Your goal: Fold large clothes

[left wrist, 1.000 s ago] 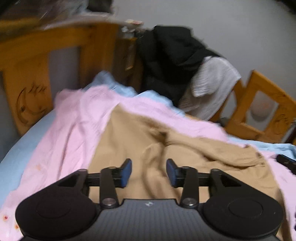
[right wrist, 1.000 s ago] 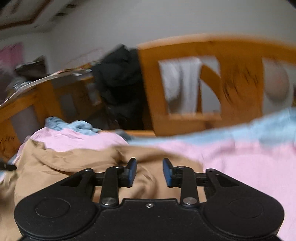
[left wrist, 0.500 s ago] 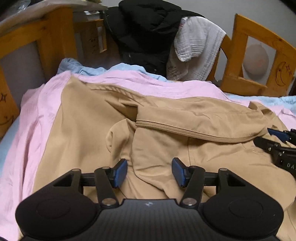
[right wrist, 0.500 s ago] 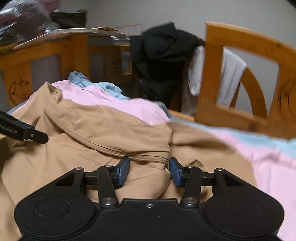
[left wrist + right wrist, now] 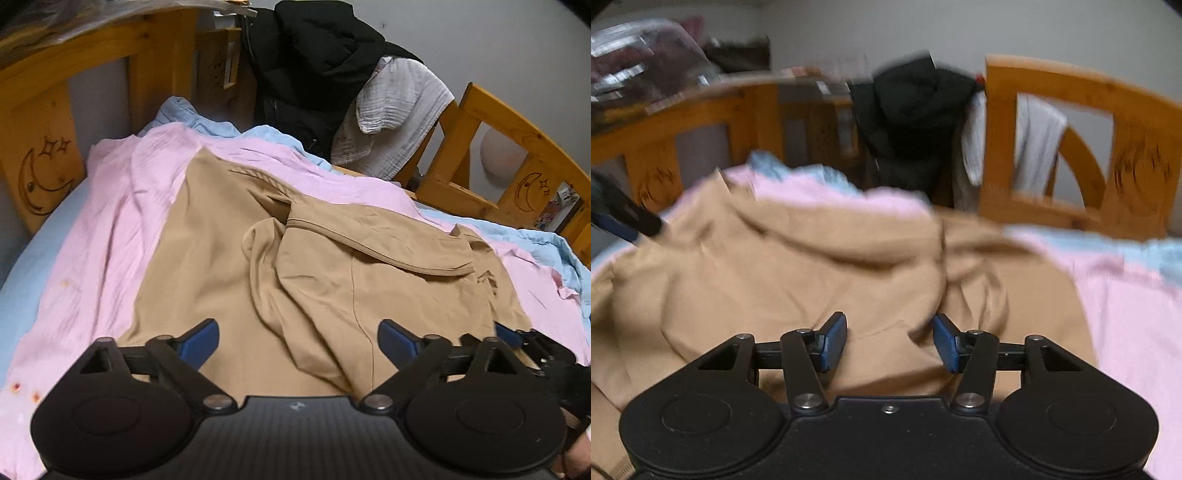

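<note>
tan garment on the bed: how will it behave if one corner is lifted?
The tan garment is probably floppy: it lies in soft folds and creases, so it should drape. Likely light, being thin cloth. It may drag the pink sheet beneath it.

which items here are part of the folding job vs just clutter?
Job:
- tan garment
- left gripper, jaws opening, nothing gripped
- right gripper, jaws opening over the tan cloth

Clutter:
- pink sheet
- blue sheet
- black jacket
- white cloth
- wooden bed frame

Bedroom, wooden bed frame [image 5: 476, 122], pink sheet [image 5: 110, 221]
</note>
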